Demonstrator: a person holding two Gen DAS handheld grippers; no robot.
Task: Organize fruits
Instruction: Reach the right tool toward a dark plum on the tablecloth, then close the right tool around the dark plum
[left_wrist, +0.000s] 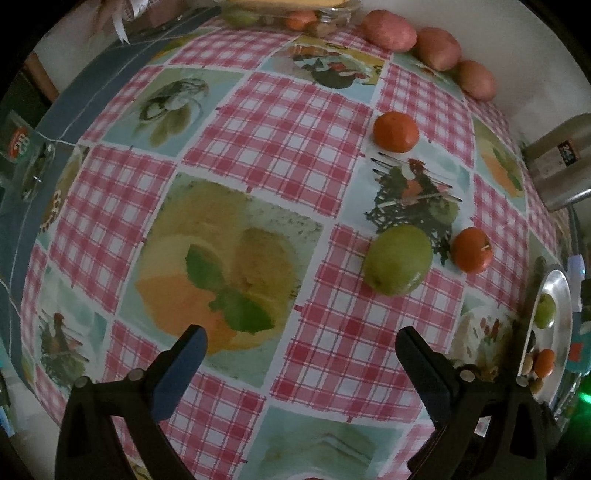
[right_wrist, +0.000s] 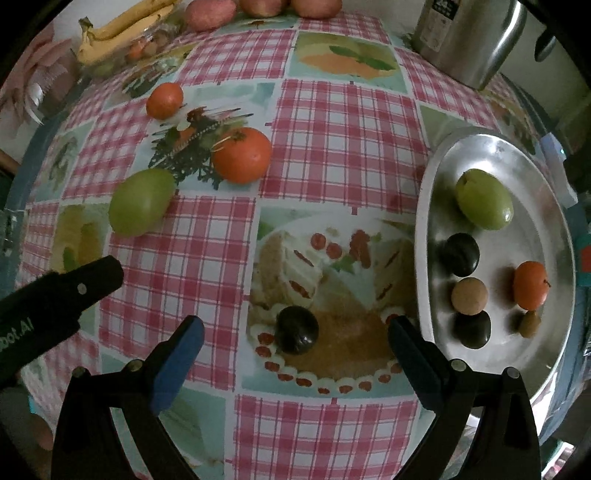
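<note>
only partly legible "oot.ai" on left gripper, "24" on steel flask; both grippers wide, empty.

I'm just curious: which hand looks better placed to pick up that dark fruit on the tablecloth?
Probably the right gripper: open, with the dark fruit just ahead between its fingers, beside the metal plate.

A silver metal plate sits at the table's right side, holding a green fruit, a small orange fruit, two dark plums, a tan round fruit and a small brownish one. On the checked tablecloth lie a dark plum, a green fruit and two orange fruits, well apart from the plate.
</note>
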